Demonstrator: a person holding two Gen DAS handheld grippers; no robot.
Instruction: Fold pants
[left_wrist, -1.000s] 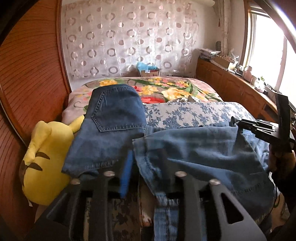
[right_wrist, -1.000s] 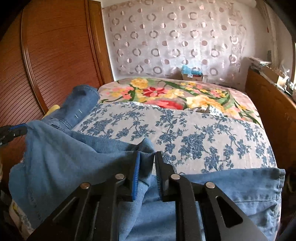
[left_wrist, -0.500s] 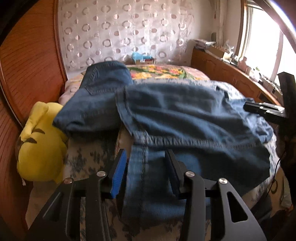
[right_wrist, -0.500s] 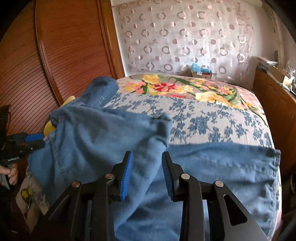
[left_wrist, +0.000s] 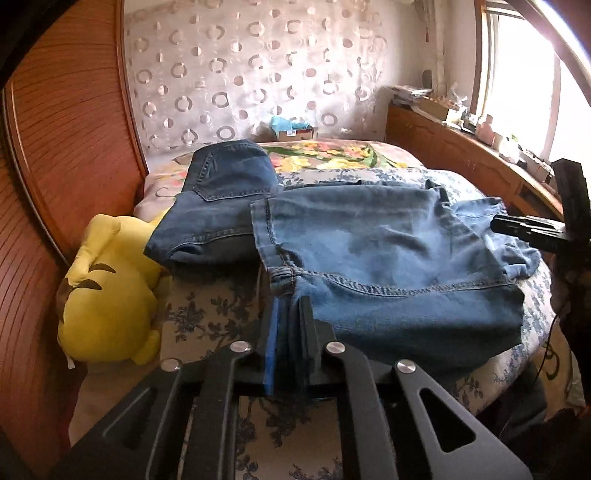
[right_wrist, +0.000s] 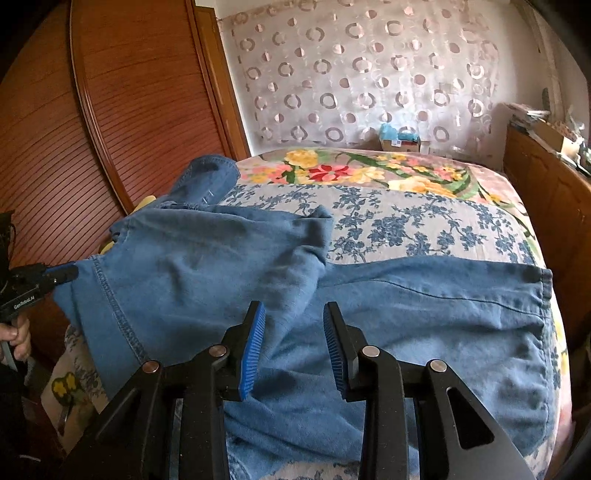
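Left hand-held gripper pinches the pants' near corner.

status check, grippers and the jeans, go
Left gripper shut on light jeans at the hem corner. Right gripper open over the fold. Light jeans part-folded on the bed. Darker jeans and yellow plush alongside.

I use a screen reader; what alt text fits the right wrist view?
The right gripper hangs open over light blue jeans spread on a floral bedspread, one part folded across. At far left, the left gripper pinches the jeans' stitched edge.
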